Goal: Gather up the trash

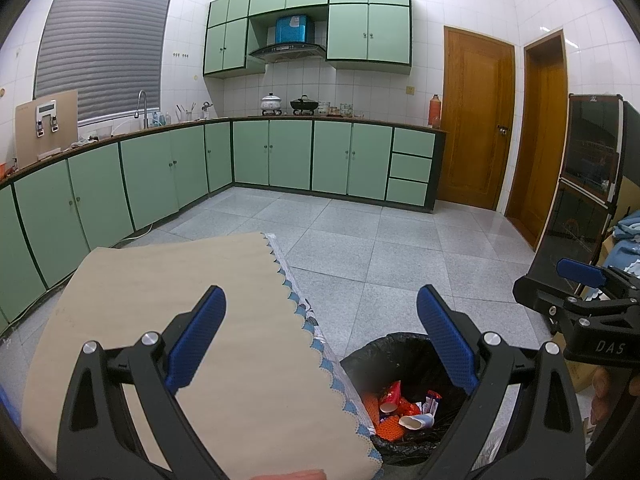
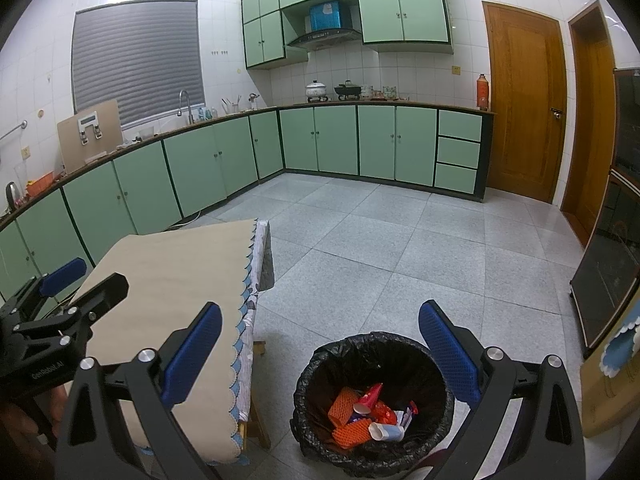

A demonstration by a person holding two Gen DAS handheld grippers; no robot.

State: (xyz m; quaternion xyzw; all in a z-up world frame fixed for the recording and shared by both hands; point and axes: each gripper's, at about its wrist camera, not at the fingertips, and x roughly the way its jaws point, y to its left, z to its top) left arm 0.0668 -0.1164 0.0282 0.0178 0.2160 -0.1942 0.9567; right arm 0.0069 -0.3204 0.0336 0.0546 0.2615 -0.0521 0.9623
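Lying in bin [image 2: 372,364] below right tool [image 2: 320,356]: trash [image 2: 366,416].

Trash bin [image 2: 372,400]: round, lined with black plastic bag, upright on grey tiled floor, low between the right jaws, nearer the right-hand finger. Contents [image 2: 366,414]: orange foam netting, red wrappers, white paper cups lying on their sides, piled at bottom. Low between the left jaws too [image 1: 400,396], partly hidden by cloth edge.
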